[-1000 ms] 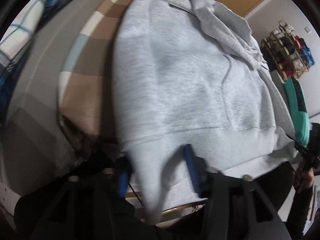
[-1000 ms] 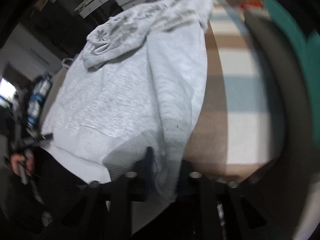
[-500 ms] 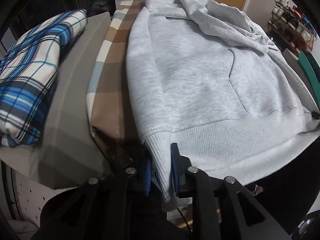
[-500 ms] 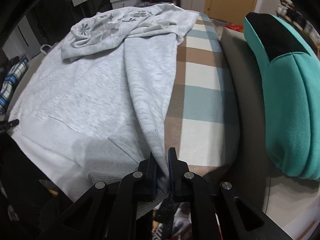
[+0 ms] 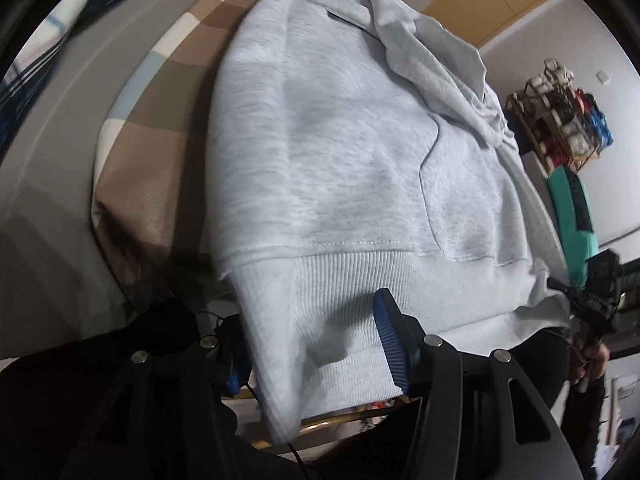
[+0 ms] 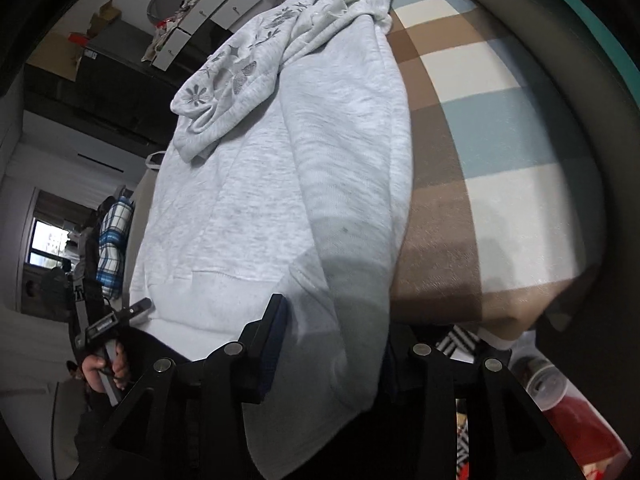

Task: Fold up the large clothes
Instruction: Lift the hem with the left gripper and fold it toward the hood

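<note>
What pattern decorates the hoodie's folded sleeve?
Grey flowers, butterflies and stars on the hoodie sleeve; clearest in the right wrist view.

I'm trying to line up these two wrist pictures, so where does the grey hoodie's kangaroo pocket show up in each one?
Left wrist view: the kangaroo pocket sits right of centre on the hoodie, above the ribbed hem.
Right wrist view: only its lower edge seam shows at left of centre; the curved opening cannot be made out.
Shared landmark: the checked brown, white and blue blanket under the hoodie.
</note>
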Motion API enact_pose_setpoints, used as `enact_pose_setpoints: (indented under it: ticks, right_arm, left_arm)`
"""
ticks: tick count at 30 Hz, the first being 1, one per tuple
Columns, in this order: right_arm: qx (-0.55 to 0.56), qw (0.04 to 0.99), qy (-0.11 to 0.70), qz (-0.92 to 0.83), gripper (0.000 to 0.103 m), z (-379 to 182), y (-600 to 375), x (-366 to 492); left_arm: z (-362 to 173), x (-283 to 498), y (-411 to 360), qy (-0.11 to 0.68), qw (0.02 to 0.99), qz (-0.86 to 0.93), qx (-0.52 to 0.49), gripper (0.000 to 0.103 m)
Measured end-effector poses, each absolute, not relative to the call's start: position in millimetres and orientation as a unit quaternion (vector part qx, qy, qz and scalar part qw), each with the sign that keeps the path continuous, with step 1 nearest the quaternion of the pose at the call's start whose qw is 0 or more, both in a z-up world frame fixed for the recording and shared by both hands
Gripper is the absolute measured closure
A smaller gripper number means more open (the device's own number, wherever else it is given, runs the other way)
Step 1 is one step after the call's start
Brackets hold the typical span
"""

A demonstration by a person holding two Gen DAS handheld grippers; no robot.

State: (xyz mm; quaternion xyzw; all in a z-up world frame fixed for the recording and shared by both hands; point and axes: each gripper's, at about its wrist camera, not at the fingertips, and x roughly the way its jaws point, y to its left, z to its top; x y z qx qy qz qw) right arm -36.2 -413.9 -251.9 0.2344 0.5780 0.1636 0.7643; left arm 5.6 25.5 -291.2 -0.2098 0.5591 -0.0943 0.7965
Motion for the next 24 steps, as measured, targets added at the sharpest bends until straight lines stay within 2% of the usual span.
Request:
enact_pose_setpoints:
  ticks: [1, 2, 4, 7, 10, 17, 19, 20, 22, 24]
  right_arm:
    - [0.229, 0.766, 0.577, 0.164, 0.066, -251.6, -411.8, -35.2]
    - [0.222, 0.77, 0.575, 0.164, 0.075, -250.2, -409.7, -34.2]
    - [0.2, 0.782, 0.567, 0.165, 0.081, -244.7, -405.3, -35.4]
    - [0.172, 0.803, 0.55, 0.151, 0.085, -234.5, -402.0, -38.8]
    - [0.17, 0.811, 0.542, 0.14, 0.086, -228.8, -405.3, -41.2]
    - [0.177, 0.807, 0.549, 0.123, 0.086, -232.5, -415.0, -41.5]
    - [0.172, 0.807, 0.552, 0.12, 0.086, -234.6, -412.2, -41.8]
    - [0.169, 0.808, 0.552, 0.12, 0.086, -234.6, -410.9, -42.2]
    - [0.172, 0.807, 0.552, 0.122, 0.085, -234.5, -410.5, -42.0]
    - [0.179, 0.803, 0.554, 0.125, 0.083, -235.1, -410.5, -40.8]
  left_arm:
    - [-288.2, 1.4, 22.7, 0.556, 0.801, -0.094, -0.2, 0.056]
    - [-285.8, -0.6, 19.9, 0.553, 0.806, -0.094, -0.188, 0.059]
    - [-279.5, -4.1, 15.4, 0.544, 0.821, -0.084, -0.149, 0.082]
    - [-275.9, -8.5, 10.7, 0.533, 0.836, -0.071, -0.106, 0.091]
    - [-274.2, -12.7, 10.3, 0.529, 0.841, -0.068, -0.089, 0.092]
    - [-275.0, -8.0, 3.9, 0.527, 0.844, -0.062, -0.079, 0.092]
    - [-276.1, -4.1, 1.3, 0.53, 0.841, -0.062, -0.084, 0.089]
    - [-276.9, -2.8, 1.0, 0.534, 0.839, -0.063, -0.09, 0.087]
    - [-280.3, -0.4, 3.5, 0.542, 0.828, -0.081, -0.12, 0.065]
    - [-285.3, 1.6, 6.8, 0.548, 0.816, -0.101, -0.154, 0.06]
